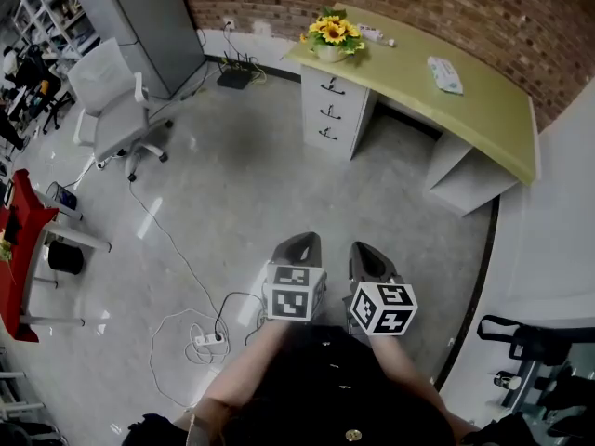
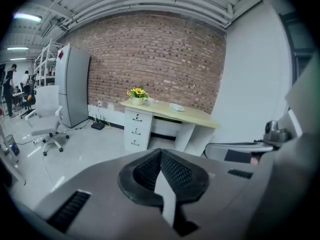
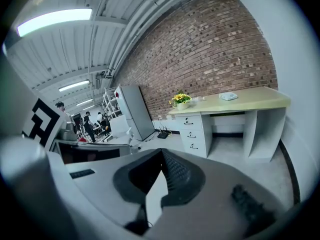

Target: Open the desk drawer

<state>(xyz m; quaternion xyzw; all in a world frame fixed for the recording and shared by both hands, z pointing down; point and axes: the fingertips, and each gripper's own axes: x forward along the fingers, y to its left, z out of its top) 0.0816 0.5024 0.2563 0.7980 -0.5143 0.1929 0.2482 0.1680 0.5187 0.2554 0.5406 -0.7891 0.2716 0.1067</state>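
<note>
The desk [image 1: 483,110] with a yellow-green top stands against the brick wall at the far right. Its white drawer unit [image 1: 330,110] has three drawers with dark handles, all closed; it also shows in the left gripper view [image 2: 136,130] and the right gripper view [image 3: 192,132]. My left gripper [image 1: 299,242] and right gripper [image 1: 370,251] are side by side in front of my body, well short of the desk over bare floor. Both point toward the drawers. The left gripper [image 2: 160,153] and right gripper [image 3: 161,153] are shut with nothing between the jaws.
A pot of sunflowers [image 1: 333,37] and a tissue pack [image 1: 444,74] sit on the desk. A white office chair [image 1: 112,100] and a grey cabinet [image 1: 149,17] stand at the left. A power strip with cables [image 1: 209,337] lies on the floor near my feet.
</note>
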